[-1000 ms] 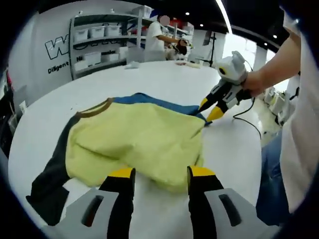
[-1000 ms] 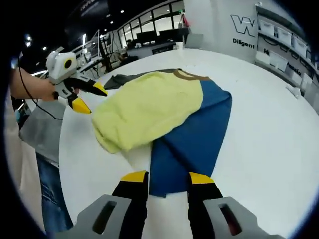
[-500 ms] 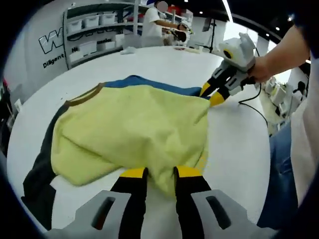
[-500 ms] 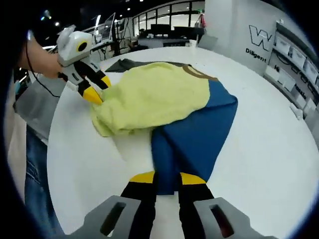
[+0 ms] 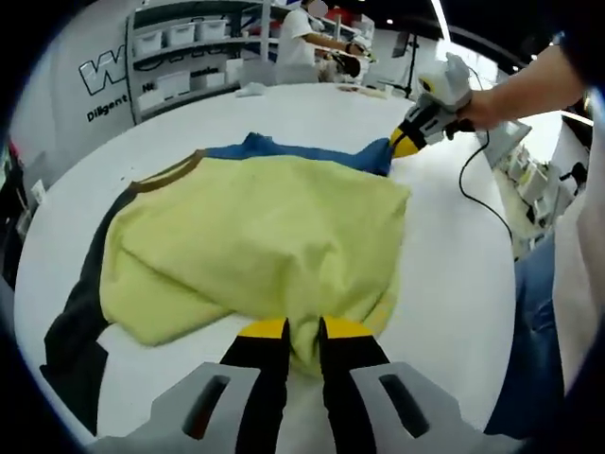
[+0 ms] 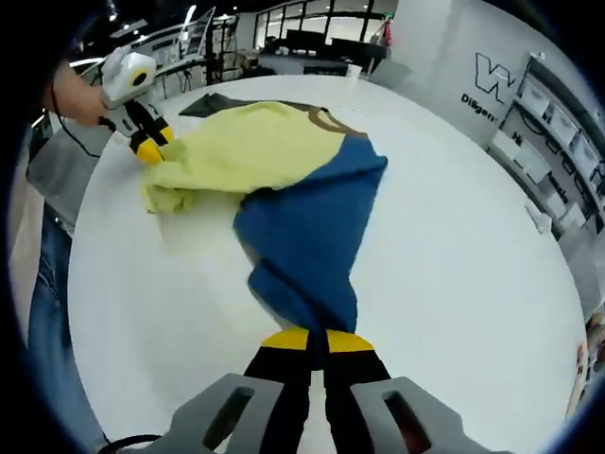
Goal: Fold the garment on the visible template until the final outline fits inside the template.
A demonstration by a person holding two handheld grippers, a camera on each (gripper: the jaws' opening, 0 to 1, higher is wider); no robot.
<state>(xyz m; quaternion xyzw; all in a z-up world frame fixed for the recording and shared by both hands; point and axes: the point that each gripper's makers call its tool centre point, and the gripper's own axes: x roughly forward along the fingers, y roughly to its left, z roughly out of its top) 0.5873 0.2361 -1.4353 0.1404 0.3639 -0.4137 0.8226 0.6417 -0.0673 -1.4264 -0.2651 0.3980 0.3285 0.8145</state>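
Note:
A garment lies on the white round table (image 5: 444, 284). It has a yellow body (image 5: 255, 236), a brown collar (image 5: 165, 172), a blue sleeve (image 5: 302, 151) and a dark sleeve (image 5: 71, 322). My left gripper (image 5: 302, 328) is shut on the near yellow hem, and it comes into the right gripper view (image 6: 148, 149) at the far left. My right gripper (image 6: 317, 336) is shut on the end of the blue sleeve (image 6: 302, 227), which is stretched away from the yellow body (image 6: 236, 147). In the left gripper view the right gripper (image 5: 408, 144) pinches that sleeve at the far right.
Shelves with white bins (image 5: 180, 38) stand behind the table, where a person (image 5: 302, 43) works. A small white item (image 5: 250, 90) lies at the far table edge. A black cable (image 5: 473, 199) trails from the right gripper. The operator's jeans (image 5: 539, 322) border the table's right side.
Both grippers went from open to shut on the garment: the left on the yellow hem, the right on the blue sleeve. The right then drew the sleeve out, away from the yellow body.

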